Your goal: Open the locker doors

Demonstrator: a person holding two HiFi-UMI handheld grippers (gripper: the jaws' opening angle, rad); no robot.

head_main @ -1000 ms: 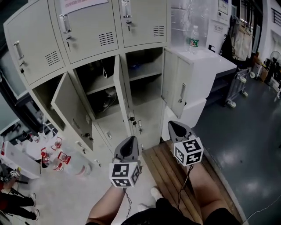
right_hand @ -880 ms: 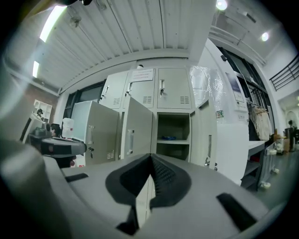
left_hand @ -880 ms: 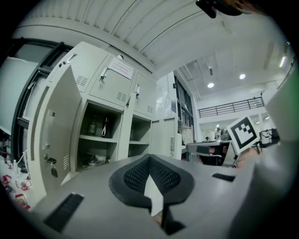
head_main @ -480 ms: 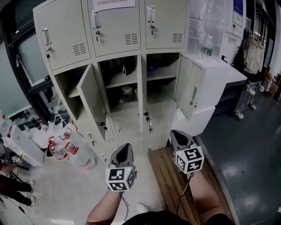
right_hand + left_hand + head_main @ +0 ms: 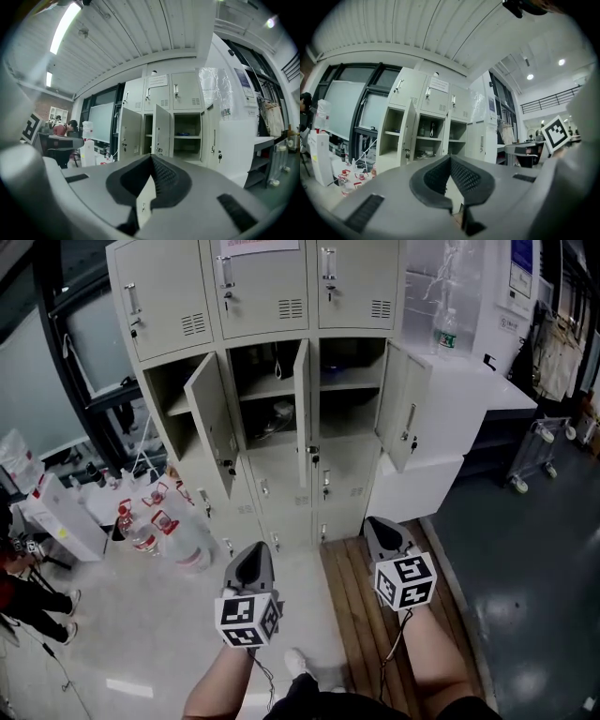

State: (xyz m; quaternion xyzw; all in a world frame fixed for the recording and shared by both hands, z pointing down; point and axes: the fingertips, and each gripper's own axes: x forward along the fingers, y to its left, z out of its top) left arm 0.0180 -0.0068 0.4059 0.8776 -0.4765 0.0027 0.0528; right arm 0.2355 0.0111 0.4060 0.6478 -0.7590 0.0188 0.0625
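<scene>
The grey locker bank (image 5: pixel 272 296) stands ahead, also seen in the left gripper view (image 5: pixel 436 126) and the right gripper view (image 5: pixel 173 117). In its middle row three doors hang open: the left door (image 5: pixel 211 418), the middle door (image 5: pixel 302 395) and the right door (image 5: pixel 405 418). Doors above and below them are closed. My left gripper (image 5: pixel 251 568) (image 5: pixel 450 158) and right gripper (image 5: pixel 384 535) (image 5: pixel 151 157) are held level, well short of the lockers. Both are shut and hold nothing.
Several water bottles (image 5: pixel 150 521) stand on the floor at the left, beside a white box (image 5: pixel 56 512). A white cabinet (image 5: pixel 469 390) with a bottle (image 5: pixel 447 334) on top adjoins the lockers on the right. Wooden planks (image 5: pixel 361 615) run underfoot. A person (image 5: pixel 19 596) stands at far left.
Both grippers have drawn back from the lockers, which now look smaller, farther off and squarer to the view. More of the floor and the bottles shows at the left.
</scene>
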